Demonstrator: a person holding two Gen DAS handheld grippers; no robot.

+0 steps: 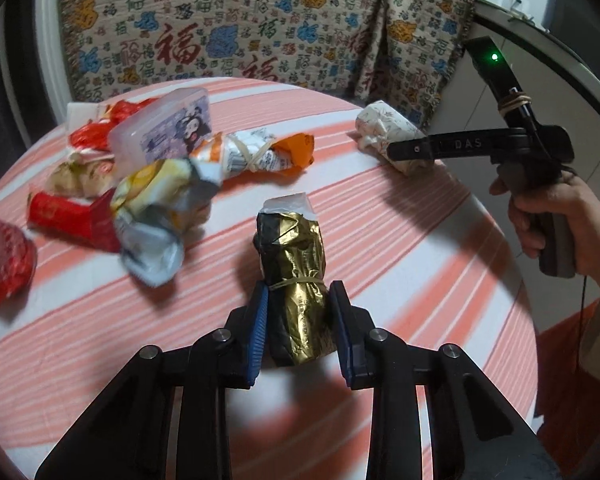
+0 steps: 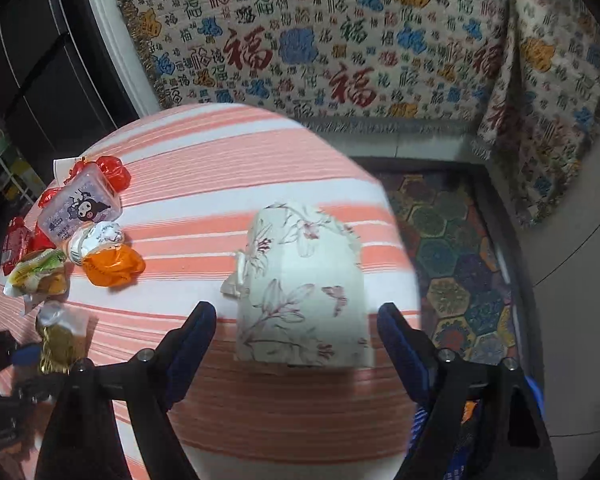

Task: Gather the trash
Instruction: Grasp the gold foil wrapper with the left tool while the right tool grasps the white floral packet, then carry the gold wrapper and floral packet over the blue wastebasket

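A gold and black wrapper bundle (image 1: 296, 280), tied with a rubber band, stands on the striped tablecloth (image 1: 400, 240). My left gripper (image 1: 298, 292) is shut on its lower half, blue pads against both sides. A white floral packet (image 2: 300, 280) lies near the table's right edge. My right gripper (image 2: 296, 312) straddles it, open, with a gap on each side. In the left wrist view that gripper's finger (image 1: 412, 150) lies across the floral packet (image 1: 380, 124), with a hand (image 1: 560, 216) on the handle.
A pile of trash sits at the left: an orange packet (image 1: 268, 156), a clear box with a cartoon label (image 1: 168, 132), red wrappers (image 1: 72, 216) and a crumpled silvery bag (image 1: 156, 216). A patterned sofa cover (image 1: 220, 20) is behind the table; a hexagon rug (image 2: 460, 260) lies to its right.
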